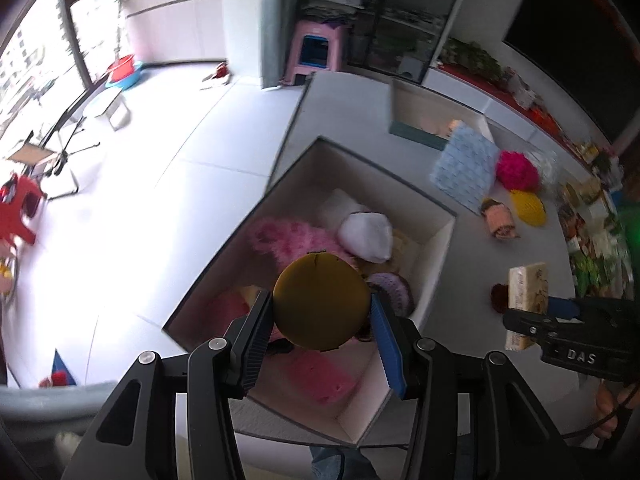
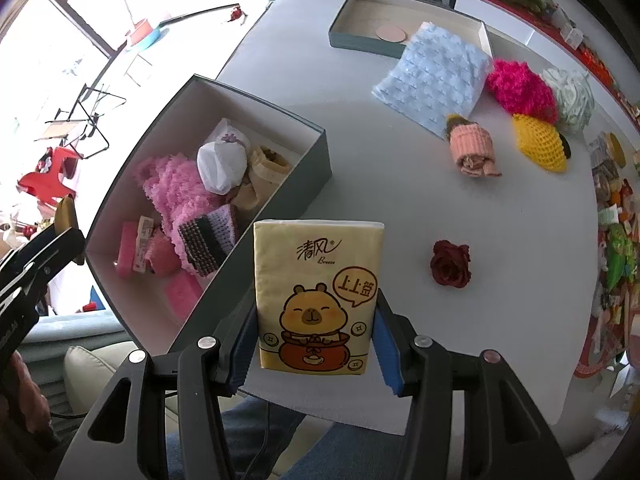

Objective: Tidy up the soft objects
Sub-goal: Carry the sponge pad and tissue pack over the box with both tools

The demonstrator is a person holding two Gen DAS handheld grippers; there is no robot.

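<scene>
The grey tabletop (image 2: pixel 400 184) fills most of the right wrist view. On its left part stands the big open box (image 2: pixel 312 160) with dark outer walls and pale inner walls. Inside it lie a fluffy pink cloth (image 2: pixel 176 188), a white pouch (image 2: pixel 222 164), a beige cloth bag (image 2: pixel 268 168), a striped knitted piece (image 2: pixel 208 236) and pink sponges (image 2: pixel 182 294).

At the upper middle of the frame stands a shallow tray (image 2: pixel 352 40) with a round pad inside. The light blue cloth (image 2: pixel 436 76) lies with one corner over the tray's edge. To the right of it are a magenta fluffy ball (image 2: pixel 520 88), a white mesh puff (image 2: pixel 572 96), a yellow net-covered thing (image 2: pixel 540 140) and a rolled pink towel (image 2: pixel 472 148), all close together. A dark red rose (image 2: pixel 450 264) lies alone at the middle right.

The right tool (image 2: pixel 316 344) pinches the lower part of a yellow tissue pack (image 2: pixel 316 292), which stands upright at the lower middle of the frame, in front of the box's right wall.

In the left wrist view the left tool (image 1: pixel 320 328) is pressed on both sides of a round mustard-coloured pad (image 1: pixel 320 302) at the lower middle, and the pad hangs above the open box (image 1: pixel 436 240). The right tool (image 1: pixel 532 316) with the tissue pack (image 1: pixel 526 300) shows at the right edge.
</scene>
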